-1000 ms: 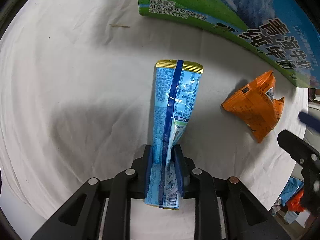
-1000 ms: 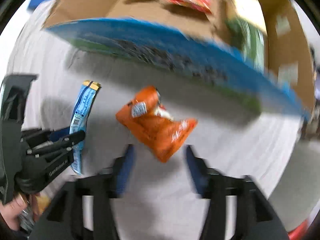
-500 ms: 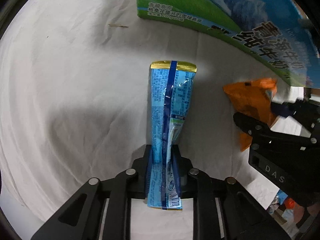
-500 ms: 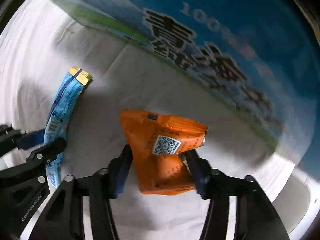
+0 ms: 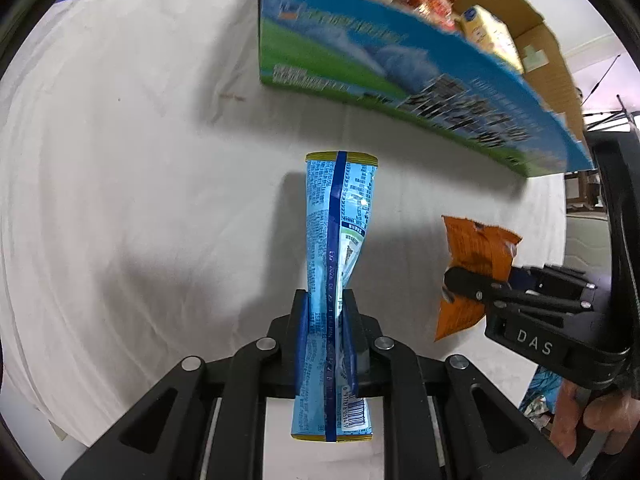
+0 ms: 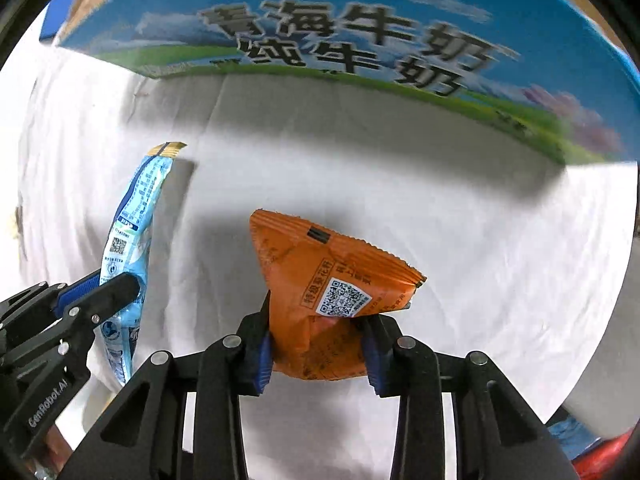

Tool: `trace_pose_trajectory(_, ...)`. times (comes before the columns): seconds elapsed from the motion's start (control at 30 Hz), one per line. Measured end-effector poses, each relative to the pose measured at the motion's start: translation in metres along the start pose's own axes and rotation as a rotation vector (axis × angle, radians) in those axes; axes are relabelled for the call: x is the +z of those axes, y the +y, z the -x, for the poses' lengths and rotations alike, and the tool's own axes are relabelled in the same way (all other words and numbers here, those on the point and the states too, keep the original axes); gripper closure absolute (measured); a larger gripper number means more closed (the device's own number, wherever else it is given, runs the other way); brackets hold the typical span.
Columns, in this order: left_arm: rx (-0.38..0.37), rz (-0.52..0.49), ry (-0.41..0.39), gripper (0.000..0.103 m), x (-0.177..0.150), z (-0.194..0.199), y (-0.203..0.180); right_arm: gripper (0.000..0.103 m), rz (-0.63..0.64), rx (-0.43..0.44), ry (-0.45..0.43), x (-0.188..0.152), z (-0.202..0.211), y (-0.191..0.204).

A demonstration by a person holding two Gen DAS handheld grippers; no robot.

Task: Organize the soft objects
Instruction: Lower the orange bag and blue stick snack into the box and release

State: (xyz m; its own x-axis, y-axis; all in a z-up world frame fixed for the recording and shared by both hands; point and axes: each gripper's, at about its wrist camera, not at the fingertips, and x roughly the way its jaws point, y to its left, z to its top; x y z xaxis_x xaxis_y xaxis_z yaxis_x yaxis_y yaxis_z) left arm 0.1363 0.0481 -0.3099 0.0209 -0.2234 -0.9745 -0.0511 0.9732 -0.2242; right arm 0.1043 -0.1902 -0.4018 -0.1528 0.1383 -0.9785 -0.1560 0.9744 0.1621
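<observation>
Each gripper (image 5: 325, 304) clamping a packet (image 5: 338, 216)

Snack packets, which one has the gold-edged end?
The long blue packet in the left tool; the orange packet has plain crimped edges.

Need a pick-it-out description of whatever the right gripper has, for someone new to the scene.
Start at the big blue-and-green milk carton box on the white cloth. In front of it, the right gripper has its jaws shut on an orange snack packet. It is short, crumpled and bears a QR code, unlike the long blue packet to its left.
</observation>
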Motion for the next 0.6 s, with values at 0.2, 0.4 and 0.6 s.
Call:
trace_pose_trajectory(0.2,-0.045,-0.038,-0.072,0.090,0.008,0.040,-0.023,0.065,-0.051,0.086,-0.075,0.008,0.058,-0.028)
trace_pose_trajectory(0.4,-0.104,-0.099,-0.172,0.090,0.034,0.103,-0.057,0.065,-0.056,0.147,-0.208,0.010,0.147,-0.030)
trace_pose_trajectory(0.6,-0.127,-0.144,-0.255,0.090,0.073,0.137,-0.082,0.065,-0.047,0.151,-0.315,0.030,0.211,0.014)
